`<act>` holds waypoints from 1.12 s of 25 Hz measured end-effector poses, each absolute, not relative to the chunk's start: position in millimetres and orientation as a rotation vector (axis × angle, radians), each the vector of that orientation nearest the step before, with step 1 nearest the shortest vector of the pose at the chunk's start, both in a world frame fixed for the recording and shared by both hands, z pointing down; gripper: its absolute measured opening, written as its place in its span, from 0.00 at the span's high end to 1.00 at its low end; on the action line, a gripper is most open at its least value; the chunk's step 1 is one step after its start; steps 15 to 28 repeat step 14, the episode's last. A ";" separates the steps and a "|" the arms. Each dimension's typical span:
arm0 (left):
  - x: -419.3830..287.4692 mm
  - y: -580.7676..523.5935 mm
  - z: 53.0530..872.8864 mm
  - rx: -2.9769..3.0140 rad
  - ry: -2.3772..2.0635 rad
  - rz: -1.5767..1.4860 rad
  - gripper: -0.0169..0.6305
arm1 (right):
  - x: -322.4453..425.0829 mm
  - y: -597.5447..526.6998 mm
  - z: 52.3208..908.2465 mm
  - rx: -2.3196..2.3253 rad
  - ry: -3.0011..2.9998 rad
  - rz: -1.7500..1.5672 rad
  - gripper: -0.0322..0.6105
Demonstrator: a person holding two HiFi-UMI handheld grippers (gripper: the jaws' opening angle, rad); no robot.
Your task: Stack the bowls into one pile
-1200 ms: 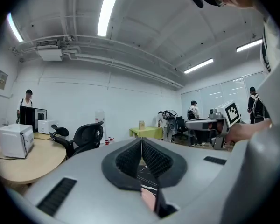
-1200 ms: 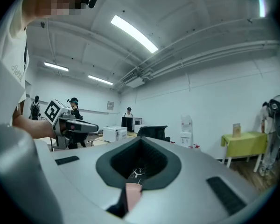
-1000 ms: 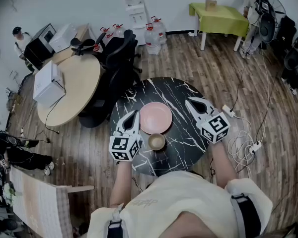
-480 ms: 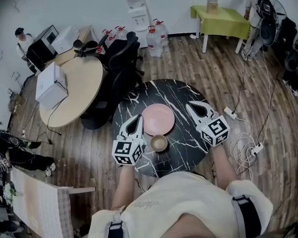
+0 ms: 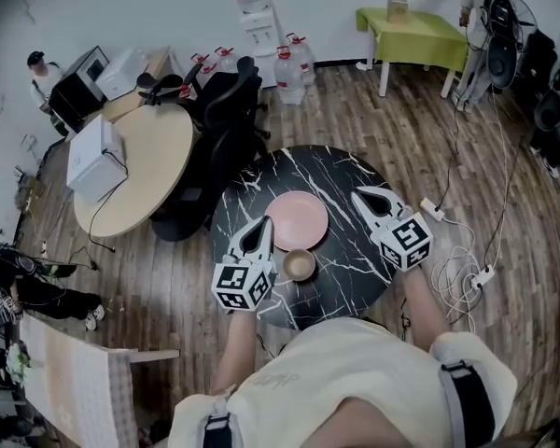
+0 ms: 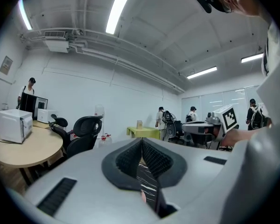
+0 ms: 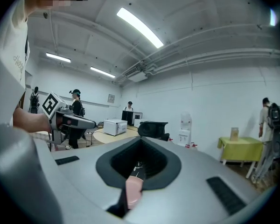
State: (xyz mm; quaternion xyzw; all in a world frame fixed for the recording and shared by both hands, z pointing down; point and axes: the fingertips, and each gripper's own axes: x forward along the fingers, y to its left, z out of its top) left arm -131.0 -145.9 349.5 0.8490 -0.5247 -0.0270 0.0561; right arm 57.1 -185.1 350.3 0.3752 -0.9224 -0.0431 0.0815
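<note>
A wide, shallow pink bowl (image 5: 296,221) lies in the middle of the round black marble table (image 5: 350,267). A small tan bowl (image 5: 299,265) stands just in front of it, nearer me. My left gripper (image 5: 263,225) is shut and empty; it lies just left of both bowls, its tip close to the pink bowl's left rim. My right gripper (image 5: 358,195) is also shut and empty, a short way right of the pink bowl and apart from it. The left gripper view shows that gripper (image 6: 141,143) with its ribbed pads together. Below the right gripper's (image 7: 141,143) pads, a strip of the pink bowl (image 7: 133,189) shows.
A black office chair (image 5: 222,138) stands against the table's far left edge, beside a round wooden table (image 5: 145,171) carrying a white box (image 5: 93,157). Cables and a power strip (image 5: 481,275) lie on the floor to the right. A green table (image 5: 411,28) and water jugs (image 5: 287,68) stand by the far wall.
My left gripper has drifted slightly right and nearer, closer to the small tan bowl. The right gripper and both bowls have stayed where they were.
</note>
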 end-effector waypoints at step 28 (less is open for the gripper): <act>-124.0 -140.6 339.4 2.573 -1.612 -0.090 0.94 | 57.1 -181.1 352.9 1.087 -2.740 -0.143 0.94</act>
